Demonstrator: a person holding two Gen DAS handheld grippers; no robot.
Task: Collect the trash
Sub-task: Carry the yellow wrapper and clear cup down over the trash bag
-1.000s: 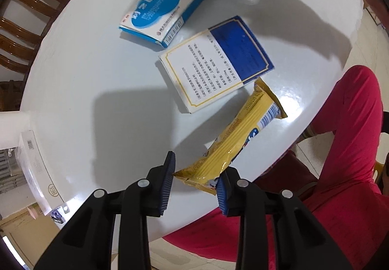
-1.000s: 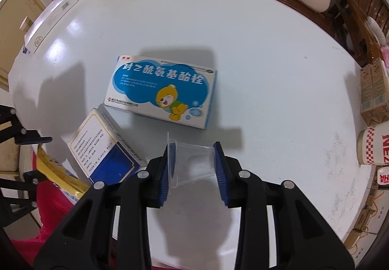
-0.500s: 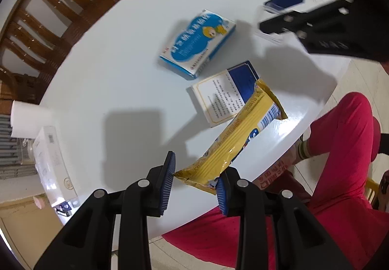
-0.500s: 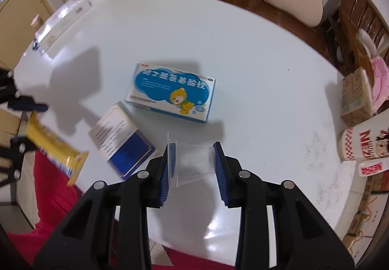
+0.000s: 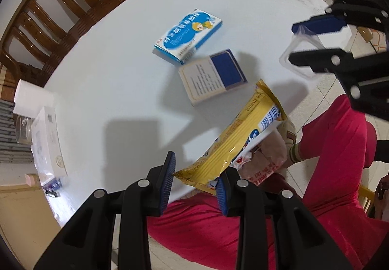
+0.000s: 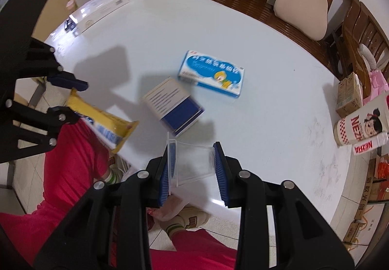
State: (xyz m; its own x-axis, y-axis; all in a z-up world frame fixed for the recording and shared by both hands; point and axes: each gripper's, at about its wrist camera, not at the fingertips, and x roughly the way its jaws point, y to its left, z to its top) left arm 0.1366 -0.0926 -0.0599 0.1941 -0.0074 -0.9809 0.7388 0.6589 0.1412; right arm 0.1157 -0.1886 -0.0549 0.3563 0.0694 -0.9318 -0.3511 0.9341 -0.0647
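Boxes — a light-blue carton point(image 5: 188, 34) and a white-and-navy one point(image 5: 211, 76) — lie mid-frame on the white counter point(image 5: 109, 70) while the left claw point(image 5: 195, 183) pinches the yellow wrapper point(image 5: 233, 141) and the right claw point(image 6: 193, 171) clamps the clear cup point(image 6: 192, 163) — both lifted higher off the counter than a second ago.

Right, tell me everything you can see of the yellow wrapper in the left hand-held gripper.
The yellow wrapper is a long, glossy, foil-like snack packet with crimped ends, a blue-and-white printed panel and a barcode near its far end. The left hand-held gripper pinches its near end between blue pads, so it hangs lifted and tilted over the edge of the white table, clear of the surface. In the right wrist view it looks blurred. Whether it is empty cannot be told.
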